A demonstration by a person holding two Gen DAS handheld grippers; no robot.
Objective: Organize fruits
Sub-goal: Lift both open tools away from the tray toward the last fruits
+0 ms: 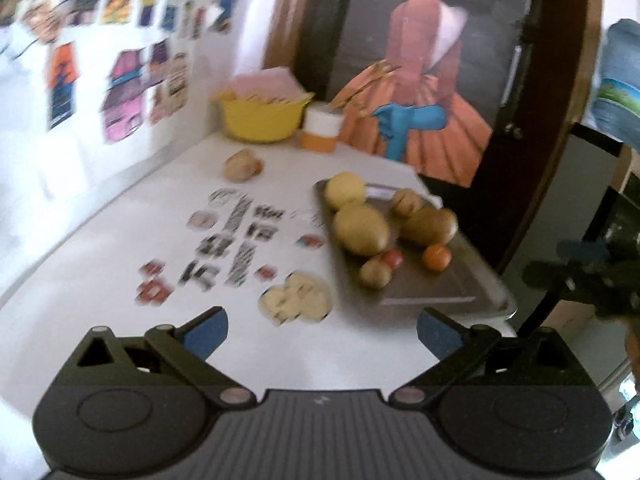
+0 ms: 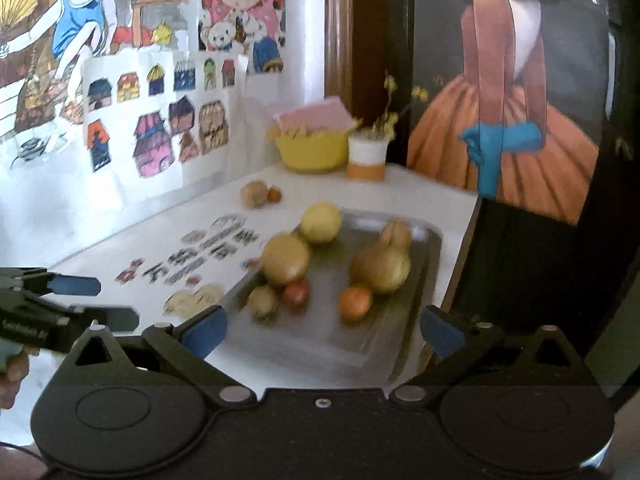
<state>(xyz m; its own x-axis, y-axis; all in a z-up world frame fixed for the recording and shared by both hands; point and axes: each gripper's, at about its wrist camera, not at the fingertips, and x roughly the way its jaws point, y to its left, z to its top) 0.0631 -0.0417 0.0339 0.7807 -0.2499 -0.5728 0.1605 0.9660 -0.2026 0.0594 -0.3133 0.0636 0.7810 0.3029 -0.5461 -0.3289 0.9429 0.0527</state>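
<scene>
A metal tray (image 1: 448, 292) (image 2: 344, 340) lies at the right of the white table and holds several fruits: a yellow round fruit (image 1: 345, 190) (image 2: 321, 223), a large yellow-brown fruit (image 1: 361, 230) (image 2: 285, 259), a brown pear-like fruit (image 1: 430, 226) (image 2: 381, 266), an orange (image 1: 436, 257) (image 2: 355, 302), and a small red fruit (image 1: 391, 258) (image 2: 296, 293). Two more fruits (image 1: 242, 165) (image 2: 259, 194) lie loose farther back. My left gripper (image 1: 322, 334) hovers open over the table's near part, empty. My right gripper (image 2: 322, 332) is open and empty above the tray's near end.
A yellow bowl (image 1: 260, 116) (image 2: 312, 150) and a white-and-orange cup (image 1: 322, 128) (image 2: 367, 158) stand at the back. Printed stickers (image 1: 236, 248) (image 2: 200, 256) cover the table's middle. Drawings hang on the left wall; a dark painted panel stands right of the table.
</scene>
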